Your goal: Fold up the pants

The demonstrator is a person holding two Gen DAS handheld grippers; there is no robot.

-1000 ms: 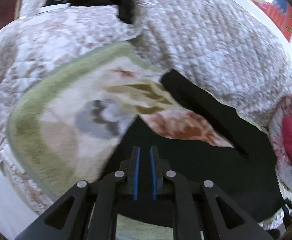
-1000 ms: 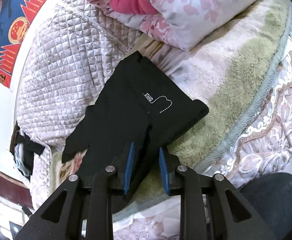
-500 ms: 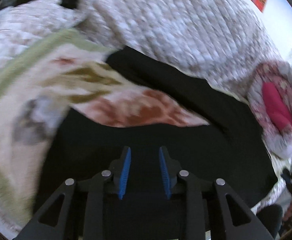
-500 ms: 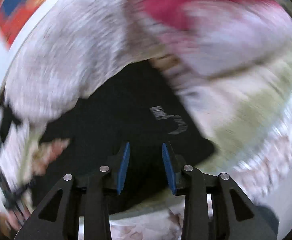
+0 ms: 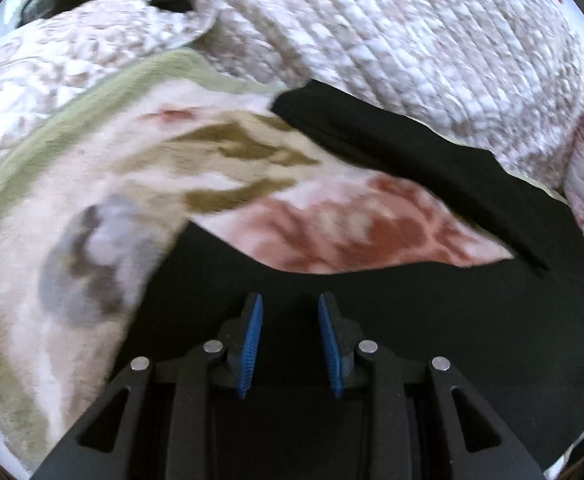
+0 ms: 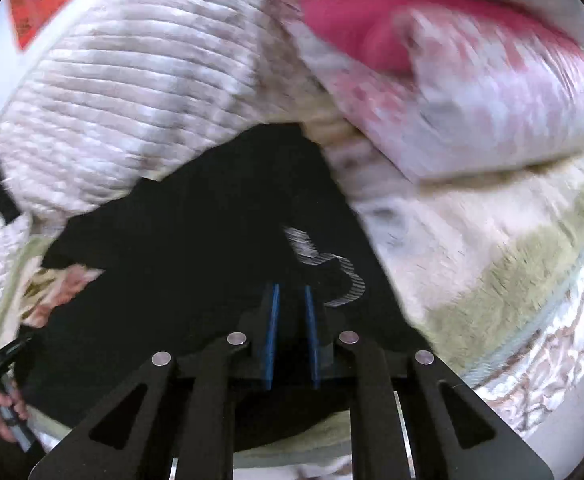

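Black pants blurred, left gripper parted, right gripper closing, grip unclear

We see matt black cloth pants, a fluffy fleece blanket, a quilted stitched bedspread, and ribbed blue gripper pads.

Left claw jaws apart over black pants, floral blanket beneath.
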